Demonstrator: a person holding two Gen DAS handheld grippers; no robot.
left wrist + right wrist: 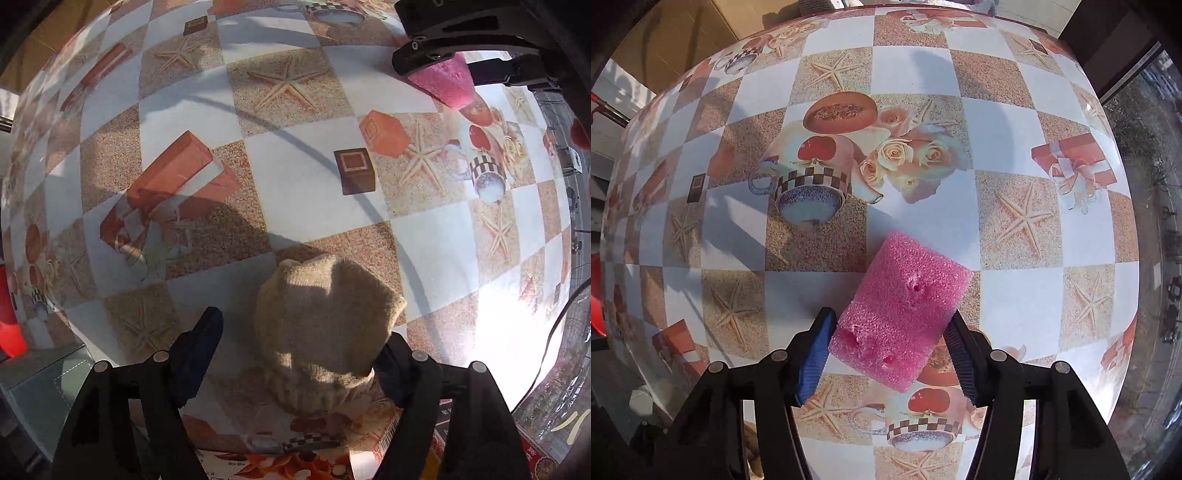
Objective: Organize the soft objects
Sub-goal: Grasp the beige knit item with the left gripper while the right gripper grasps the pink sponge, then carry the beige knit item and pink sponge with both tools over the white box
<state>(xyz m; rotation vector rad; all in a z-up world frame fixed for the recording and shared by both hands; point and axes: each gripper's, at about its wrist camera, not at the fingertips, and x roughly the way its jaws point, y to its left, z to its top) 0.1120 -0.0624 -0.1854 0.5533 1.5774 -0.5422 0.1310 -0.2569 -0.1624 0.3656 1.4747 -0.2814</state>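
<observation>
A beige knitted hat (pixel 325 332) lies on the patterned tablecloth (pixel 295 192), between the fingers of my left gripper (pixel 295 350). The jaws are open; the right finger touches the hat's edge and the left finger stands apart from it. A pink sponge block (pixel 901 314) sits tilted between the fingers of my right gripper (pixel 890 343), whose pads press both its sides. In the left wrist view the right gripper (pixel 443 62) shows at the top right, with the pink sponge (pixel 447 81) in it above the table.
A checked tablecloth with printed starfish, gift boxes and teapots covers the round table (pixel 960 221). A cardboard box (pixel 683 33) stands beyond the far edge. A red object (pixel 11 332) and a grey box (pixel 44 373) sit at the left edge.
</observation>
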